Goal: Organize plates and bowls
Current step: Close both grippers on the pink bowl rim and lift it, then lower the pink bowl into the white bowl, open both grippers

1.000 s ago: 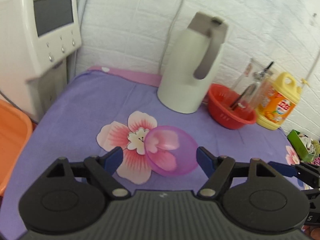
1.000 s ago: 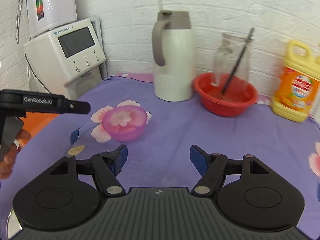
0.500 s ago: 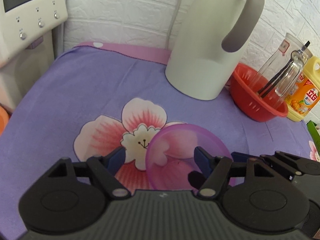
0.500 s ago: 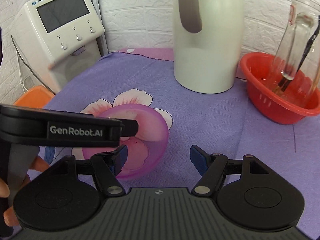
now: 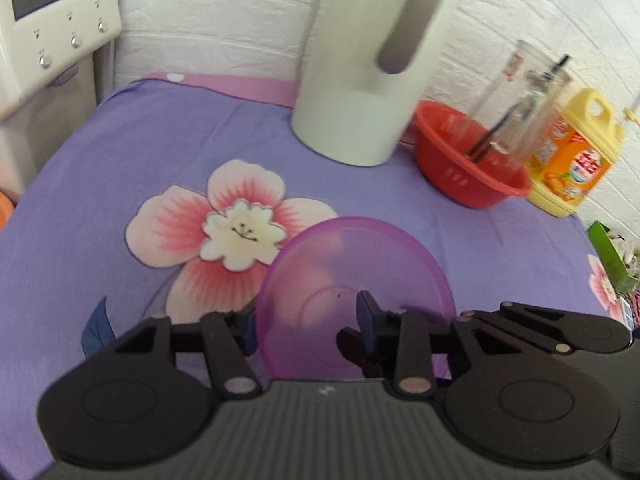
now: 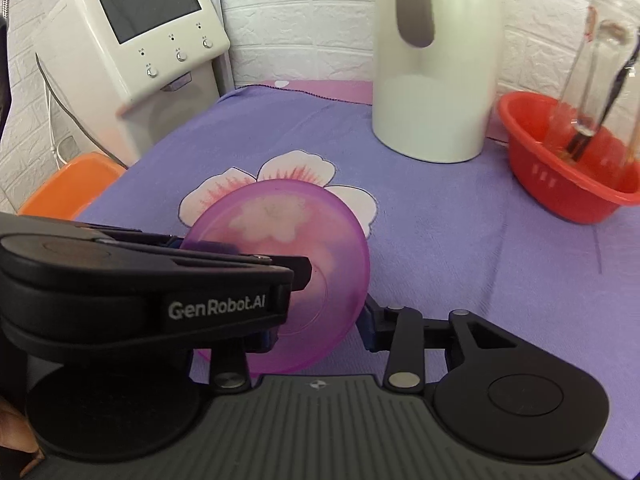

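Note:
A translucent purple bowl [image 5: 356, 280] sits tilted on the purple flowered tablecloth [image 5: 160, 140]. My left gripper [image 5: 306, 322] has one finger outside the bowl's left rim and the other inside it, jaws narrowed around the wall. In the right wrist view the bowl [image 6: 296, 248] lies between my right gripper's [image 6: 320, 330] open fingers, its right finger just outside the right rim. The left gripper's black body [image 6: 152, 276] crosses over the bowl's left side and hides my right gripper's left finger.
A white thermos jug [image 5: 368, 80] stands at the back. A red basket [image 5: 464, 168] with a glass jar [image 5: 524, 112] and a yellow detergent bottle [image 5: 572, 156] stand at the right. A white dispenser [image 6: 132, 40] and orange tray [image 6: 68, 184] are on the left.
Both grippers moved forward onto the bowl. The left gripper's jaws narrowed around the bowl's left wall, and the bowl now tilts up.

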Tool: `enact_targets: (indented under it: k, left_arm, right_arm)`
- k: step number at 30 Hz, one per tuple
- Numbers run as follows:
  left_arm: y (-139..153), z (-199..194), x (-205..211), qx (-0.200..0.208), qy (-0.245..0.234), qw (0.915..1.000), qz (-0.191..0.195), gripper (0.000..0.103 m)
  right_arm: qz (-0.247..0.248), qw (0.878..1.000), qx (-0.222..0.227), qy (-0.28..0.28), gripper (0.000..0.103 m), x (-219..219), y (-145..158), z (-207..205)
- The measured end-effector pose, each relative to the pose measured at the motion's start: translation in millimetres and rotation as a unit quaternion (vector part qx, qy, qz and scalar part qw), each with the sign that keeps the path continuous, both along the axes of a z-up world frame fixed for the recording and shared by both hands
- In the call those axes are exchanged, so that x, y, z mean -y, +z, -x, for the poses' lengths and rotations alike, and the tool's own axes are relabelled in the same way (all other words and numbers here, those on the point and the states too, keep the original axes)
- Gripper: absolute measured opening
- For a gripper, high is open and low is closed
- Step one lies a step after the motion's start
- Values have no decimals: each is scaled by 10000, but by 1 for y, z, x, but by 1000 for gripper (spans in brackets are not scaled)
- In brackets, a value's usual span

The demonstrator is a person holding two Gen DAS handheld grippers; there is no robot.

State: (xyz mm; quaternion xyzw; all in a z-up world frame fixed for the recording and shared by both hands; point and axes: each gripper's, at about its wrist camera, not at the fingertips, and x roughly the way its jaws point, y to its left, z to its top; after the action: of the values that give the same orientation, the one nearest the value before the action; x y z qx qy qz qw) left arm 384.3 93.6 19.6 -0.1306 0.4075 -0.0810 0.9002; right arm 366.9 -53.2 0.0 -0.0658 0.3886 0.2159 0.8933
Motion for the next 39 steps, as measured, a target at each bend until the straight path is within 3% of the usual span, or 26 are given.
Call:
enact_targets:
  k: [7,13,19,23,35,36,37,39]
  left_arm:
    - [45,66,62,392,-478,9979,209,35]
    - [63,148,133,656,-1047,9915,397,35]
    - [46,226,194,605,-1593,9848,343,35]
    - [30,257,213,483,-1788,9826,147,35]
    - [14,275,225,555,-2101,9755,-351,37]
    - [14,274,224,543,-2154,9745,-319,45]
    - [15,274,223,522,-2205,9736,-261,67]
    - [20,276,214,607,-2142,9749,-44,83]
  right_arm:
    - [226,9977,426,-468,69,49,42,69]
    - [347,9912,722,-1050,69,109,64,161]
    - [284,9838,686,-1631,69,160,52,246]
    - [174,9817,576,-1804,69,176,32,280]
    - [-368,9821,371,-1809,72,194,1,307]
    - [-427,9822,357,-1795,72,196,0,307]
    - [-490,9826,319,-1766,73,198,-2,309]
    - [-666,9828,246,-1707,77,202,-2,312]
